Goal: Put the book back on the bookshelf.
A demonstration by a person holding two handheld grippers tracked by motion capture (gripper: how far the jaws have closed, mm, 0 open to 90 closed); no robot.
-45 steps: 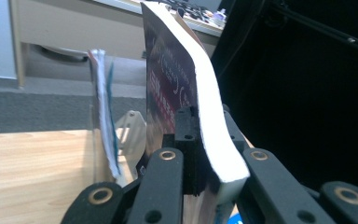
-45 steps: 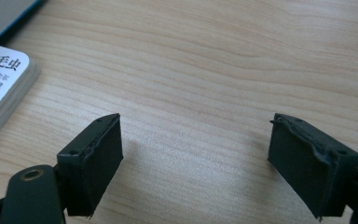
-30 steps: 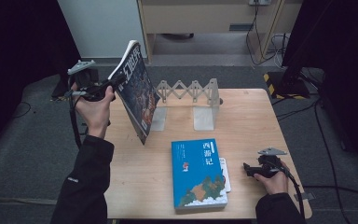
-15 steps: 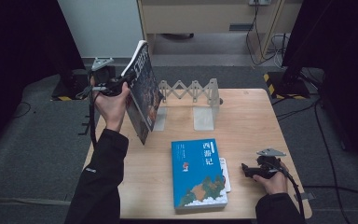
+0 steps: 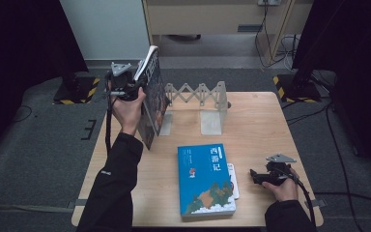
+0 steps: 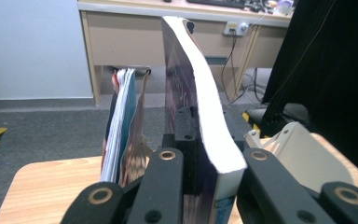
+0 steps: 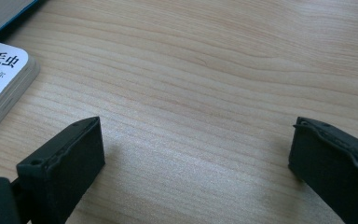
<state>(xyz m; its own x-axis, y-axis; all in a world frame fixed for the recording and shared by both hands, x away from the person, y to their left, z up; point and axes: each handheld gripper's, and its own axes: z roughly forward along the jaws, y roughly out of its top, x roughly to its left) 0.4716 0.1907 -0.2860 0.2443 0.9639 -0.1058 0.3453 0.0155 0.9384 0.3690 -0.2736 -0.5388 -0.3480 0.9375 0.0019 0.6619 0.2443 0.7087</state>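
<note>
My left gripper (image 5: 134,88) is shut on a thick dark book (image 5: 152,96) and holds it upright over the table's back left, by the left end of the grey folding book rack (image 5: 198,92). In the left gripper view the jaws clamp the book (image 6: 200,121) near its lower edge, and a thin blue-covered book (image 6: 121,121) stands just to its left. A blue book (image 5: 206,179) lies flat at the front centre, with a small white book (image 5: 232,180) against its right side. My right gripper (image 5: 258,176) rests low at the front right; its jaws (image 7: 196,154) have just been opening, with nothing between them.
The rack's right bookend (image 5: 212,116) stands at the back centre and shows close on the right in the left gripper view (image 6: 303,149). The white book's corner (image 7: 0,79) lies left of my right gripper. Bare wooden table (image 5: 265,125) spreads on the right.
My left hand has carried the dark book to the right and a little down, closer to the rack. The right hand has stayed where it was.
</note>
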